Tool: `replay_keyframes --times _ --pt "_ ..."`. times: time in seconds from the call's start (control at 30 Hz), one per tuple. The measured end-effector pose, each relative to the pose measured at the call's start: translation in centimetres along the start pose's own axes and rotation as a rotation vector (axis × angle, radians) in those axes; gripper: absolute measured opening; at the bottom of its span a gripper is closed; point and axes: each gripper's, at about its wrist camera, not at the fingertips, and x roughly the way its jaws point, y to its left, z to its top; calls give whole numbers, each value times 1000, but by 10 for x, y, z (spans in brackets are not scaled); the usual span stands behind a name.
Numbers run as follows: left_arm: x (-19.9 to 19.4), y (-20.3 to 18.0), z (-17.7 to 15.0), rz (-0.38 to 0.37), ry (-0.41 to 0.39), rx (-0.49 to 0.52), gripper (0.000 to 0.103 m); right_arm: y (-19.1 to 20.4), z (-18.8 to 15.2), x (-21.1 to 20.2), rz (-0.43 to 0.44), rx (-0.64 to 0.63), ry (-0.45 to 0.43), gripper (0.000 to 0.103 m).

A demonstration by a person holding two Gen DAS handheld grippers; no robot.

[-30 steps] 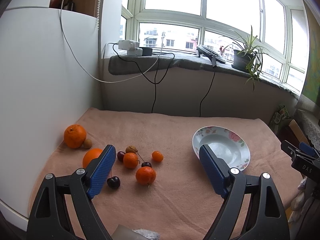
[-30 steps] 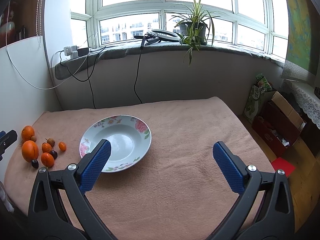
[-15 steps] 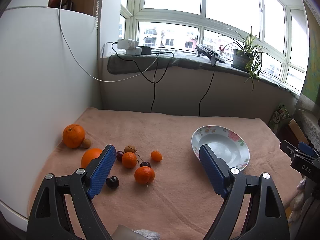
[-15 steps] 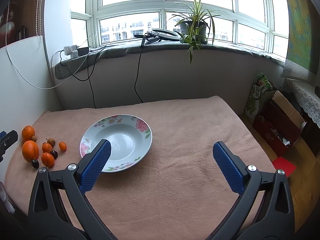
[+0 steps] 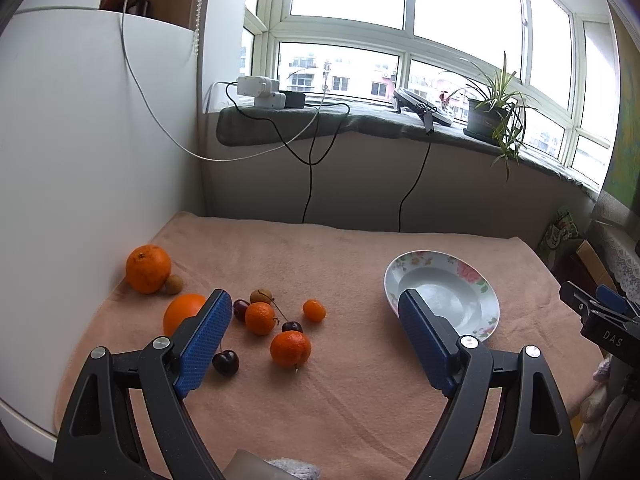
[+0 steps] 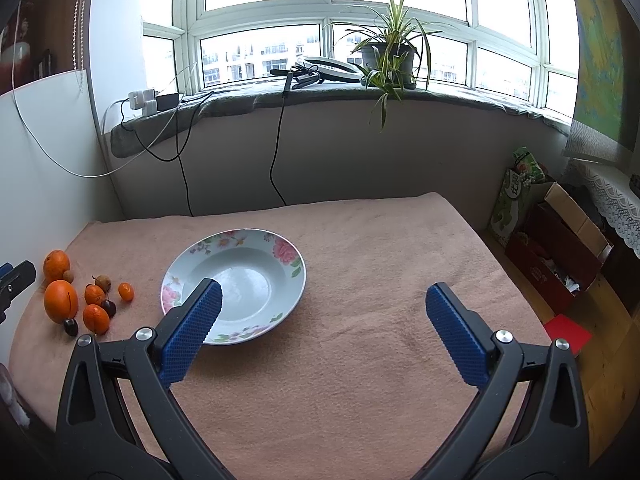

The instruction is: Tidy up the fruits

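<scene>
The left wrist camera sits just behind the left gripper and looks forward and down over the pink cloth-covered table toward the big window. It is near the left end, close to the pile of small orange and dark fruits. The right wrist camera sits behind the right gripper and faces the same window from farther right. Both views share the white flower-patterned plate, the fruits, the table and the green potted plant.
</scene>
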Motion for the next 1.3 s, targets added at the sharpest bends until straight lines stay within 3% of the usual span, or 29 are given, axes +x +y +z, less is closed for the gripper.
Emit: replay_keyframes --times 0.87,1.3 --pt "5 3 1 0 18 -12 86 6 -1 9 7 -13 22 103" --pt "9 27 -5 26 31 -46 86 27 -1 20 74 -55 42 103"
